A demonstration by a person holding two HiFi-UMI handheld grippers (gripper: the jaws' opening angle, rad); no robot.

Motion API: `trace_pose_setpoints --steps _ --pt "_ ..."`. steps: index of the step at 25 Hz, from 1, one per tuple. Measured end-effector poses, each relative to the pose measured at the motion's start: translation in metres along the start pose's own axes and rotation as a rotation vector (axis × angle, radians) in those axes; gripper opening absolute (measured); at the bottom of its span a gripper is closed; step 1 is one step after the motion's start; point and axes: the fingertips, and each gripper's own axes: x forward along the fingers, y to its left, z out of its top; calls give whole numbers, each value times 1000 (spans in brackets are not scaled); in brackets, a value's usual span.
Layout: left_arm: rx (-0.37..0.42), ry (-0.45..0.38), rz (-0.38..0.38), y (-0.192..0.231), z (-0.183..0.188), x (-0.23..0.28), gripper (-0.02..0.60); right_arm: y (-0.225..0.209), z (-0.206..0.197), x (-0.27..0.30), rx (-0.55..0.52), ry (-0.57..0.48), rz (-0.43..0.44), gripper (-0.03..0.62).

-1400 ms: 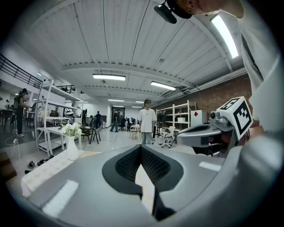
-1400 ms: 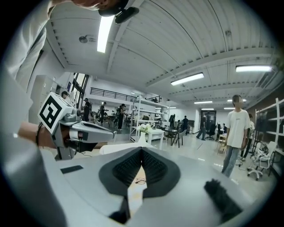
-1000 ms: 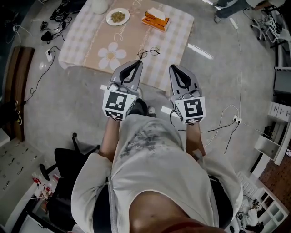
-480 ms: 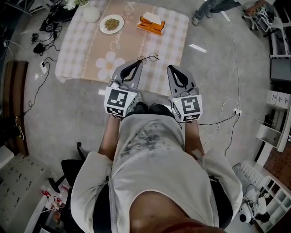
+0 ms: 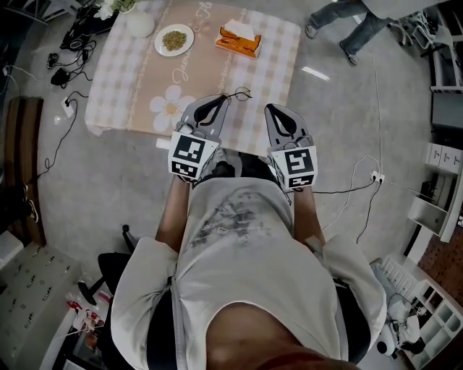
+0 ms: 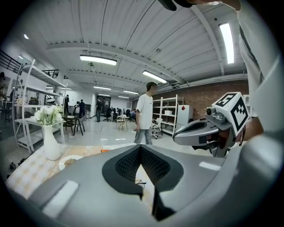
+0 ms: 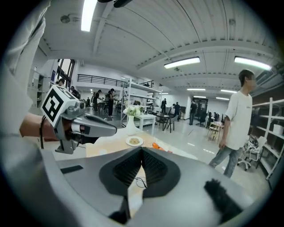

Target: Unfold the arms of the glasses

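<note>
The thin wire-rimmed glasses (image 5: 237,94) lie near the front edge of the checked tablecloth (image 5: 145,79). Whether their arms are folded is too small to tell. My left gripper (image 5: 219,99) hangs just left of them, above the table's edge, jaws shut and empty. My right gripper (image 5: 273,110) is a little to the right of the glasses and nearer me, also shut and empty. In the left gripper view the glasses (image 6: 140,182) show as a small shape below the closed left gripper (image 6: 141,147). The right gripper view shows the glasses (image 7: 141,181) under the closed right gripper (image 7: 142,148).
On the table's far side stand a white vase (image 5: 139,24), a plate of food (image 5: 173,40) and an orange tissue box (image 5: 239,37). A person (image 5: 354,22) walks on the floor beyond the table. Cables (image 5: 362,188) trail on the floor at right, and a chair (image 5: 108,282) stands behind me at left.
Both grippers have moved forward and down, closer to the glasses and the table's front edge. Their jaws stayed shut. A person has walked into view at the top right.
</note>
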Motion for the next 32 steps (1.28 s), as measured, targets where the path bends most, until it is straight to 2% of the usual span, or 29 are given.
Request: trace_pose_setpoints --steps 10,16,22,32 --pt "-35 54 47 16 -16 32 9 -24 -21 38 -30 49 96 17" --pt "-59 100 44 16 -33 50 9 -35 -35 53 -30 78 139 17" --pt "-64 155 11 19 -51 65 9 -41 -49 66 -28 105 160 17" --pt "-19 247 -54 21 -79 88 9 -50 -73 81 -22 156 174 17"
